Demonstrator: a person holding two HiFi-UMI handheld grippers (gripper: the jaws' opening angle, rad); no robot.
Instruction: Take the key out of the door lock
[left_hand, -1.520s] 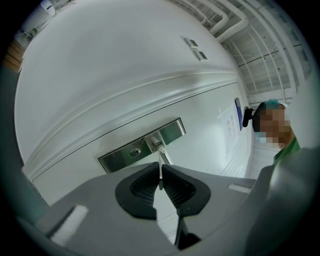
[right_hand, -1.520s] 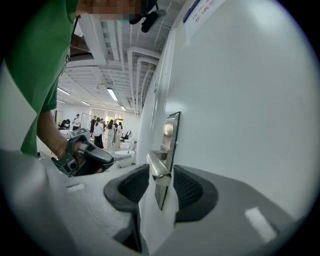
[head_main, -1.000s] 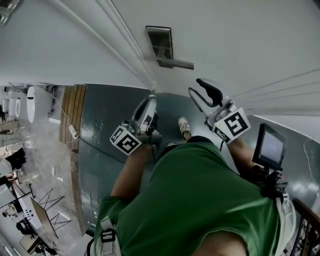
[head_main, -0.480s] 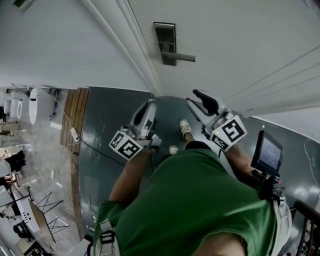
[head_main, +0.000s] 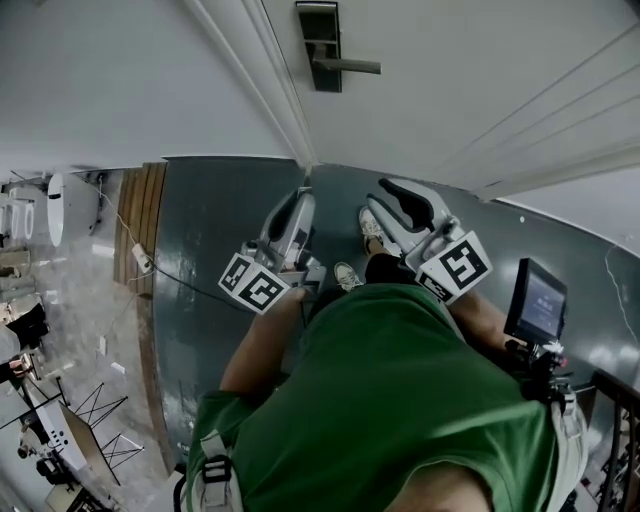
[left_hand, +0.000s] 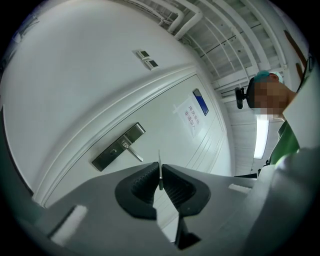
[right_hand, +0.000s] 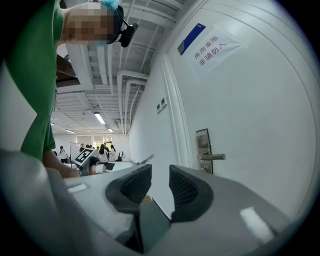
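Observation:
A grey lock plate (head_main: 318, 45) with a lever handle (head_main: 352, 67) sits on the white door (head_main: 470, 80), well beyond both grippers. My left gripper (head_main: 303, 197) is shut on a thin metal key (left_hand: 160, 167), seen edge-on between its ribbed pads and sticking out past them. In the left gripper view the lock plate (left_hand: 117, 146) lies up and to the left of the left gripper (left_hand: 160, 182), apart from the key. My right gripper (head_main: 378, 197) is open; its jaws have just been closing with nothing between them. The right gripper (right_hand: 160, 187) points along the door, with the lock plate (right_hand: 203, 150) to its right.
A paper sign (right_hand: 210, 50) with a blue label above it hangs on the door. A small monitor (head_main: 537, 300) is strapped at the person's right side. Dark floor, the person's shoes (head_main: 347, 275), a wooden strip (head_main: 145, 230) and a cable lie below. Several people stand far back (right_hand: 102, 150).
The lock plate has slid up in the head view. My right gripper has come down and left in the picture, and its jaws stand narrower. The left gripper has kept still.

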